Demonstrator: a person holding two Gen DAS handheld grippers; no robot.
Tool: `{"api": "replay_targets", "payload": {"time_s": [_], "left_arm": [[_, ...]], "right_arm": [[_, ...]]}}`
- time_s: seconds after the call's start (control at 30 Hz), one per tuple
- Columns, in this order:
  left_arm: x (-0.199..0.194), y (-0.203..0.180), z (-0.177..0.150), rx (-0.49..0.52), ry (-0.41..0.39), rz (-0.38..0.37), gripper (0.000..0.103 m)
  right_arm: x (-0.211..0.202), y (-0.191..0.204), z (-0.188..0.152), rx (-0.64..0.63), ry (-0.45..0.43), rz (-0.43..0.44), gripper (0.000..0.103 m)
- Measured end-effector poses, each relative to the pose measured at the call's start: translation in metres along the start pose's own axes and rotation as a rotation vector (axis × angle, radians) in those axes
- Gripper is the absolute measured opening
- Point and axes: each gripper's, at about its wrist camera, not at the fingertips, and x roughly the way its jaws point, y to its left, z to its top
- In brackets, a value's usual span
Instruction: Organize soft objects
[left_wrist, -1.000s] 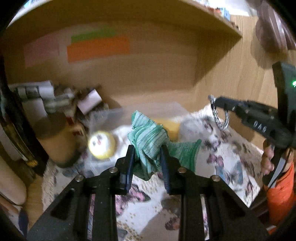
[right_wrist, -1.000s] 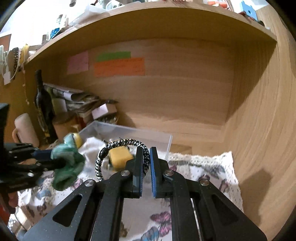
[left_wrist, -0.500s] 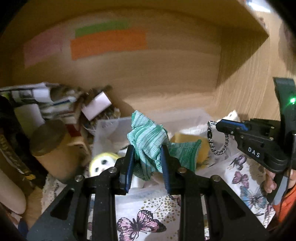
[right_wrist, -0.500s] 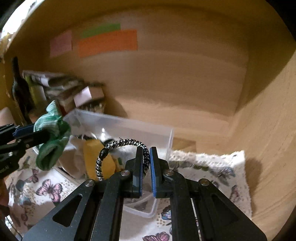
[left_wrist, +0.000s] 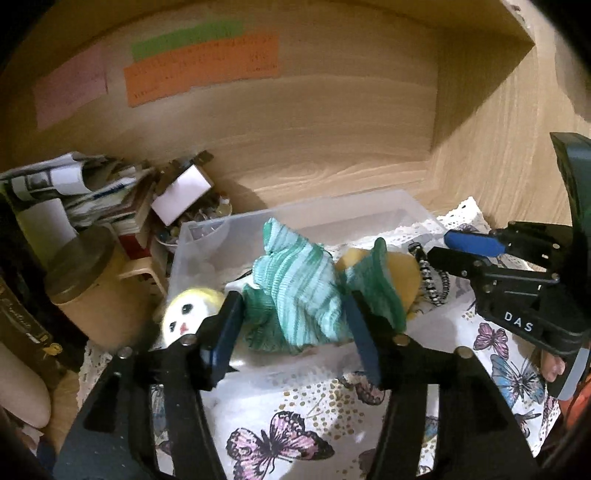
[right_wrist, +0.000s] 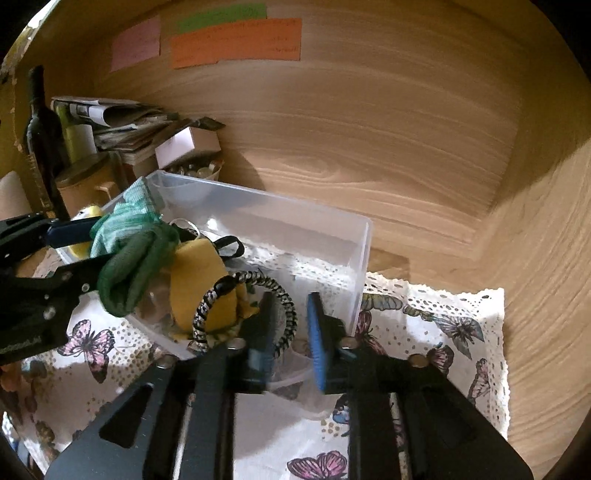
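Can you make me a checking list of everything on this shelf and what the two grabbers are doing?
Surface: butterfly cloth over a wooden shelf.
Job's things: green knit cloth, braided band, yellow soft piece and plush toy, all at the clear bin.
Clutter: newspapers, round tin, dark bottle.
Grippers: left gripper open around the cloth; right gripper open, band against one finger.
Cables: nothing seen.
Surroundings: wooden alcove, coloured notes.
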Motion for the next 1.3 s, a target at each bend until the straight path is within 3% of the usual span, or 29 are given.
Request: {"api": "replay_targets", "payload": {"time_s": [0.17, 0.3, 0.37, 0.43, 0.53, 0.77, 0.9, 1.07, 1.3], "left_arm": [[-0.024, 0.006, 0.003, -0.021, -0.044, -0.001, 0.065], [-0.058, 0.013, 0.008, -0.052, -0.127, 0.000, 0.068], [-0.074, 0.016, 0.010, -0.065, -0.171, 0.003, 0.068], [-0.093, 0.018, 0.011, -0.078, -0.213, -0.004, 0.068], [-0.117, 0.020, 0.013, -0.081, -0.270, 0.000, 0.068], [-0.160, 0.016, 0.009, -0.085, -0.367, -0.020, 0.075], [-0.184, 0.007, 0.003, -0.073, -0.424, -0.015, 0.086], [-0.200, -0.001, -0.005, -0.064, -0.477, 0.013, 0.100], [-0.208, -0.007, -0.011, -0.065, -0.494, 0.028, 0.103]], "right_arm": [[-0.021, -0.002, 0.004, 0.009, -0.053, 0.001, 0.028], [-0.049, -0.003, 0.007, 0.023, -0.114, 0.021, 0.030], [-0.065, -0.002, 0.009, 0.031, -0.156, 0.036, 0.036], [-0.080, 0.000, 0.011, 0.033, -0.199, 0.042, 0.052], [-0.107, 0.005, 0.011, 0.026, -0.283, 0.044, 0.064], [-0.154, 0.015, 0.008, 0.042, -0.414, 0.081, 0.085], [-0.170, 0.020, 0.003, 0.055, -0.468, 0.086, 0.101], [-0.185, 0.028, -0.002, 0.057, -0.515, 0.094, 0.103], [-0.193, 0.034, -0.007, 0.061, -0.532, 0.092, 0.103]]}}
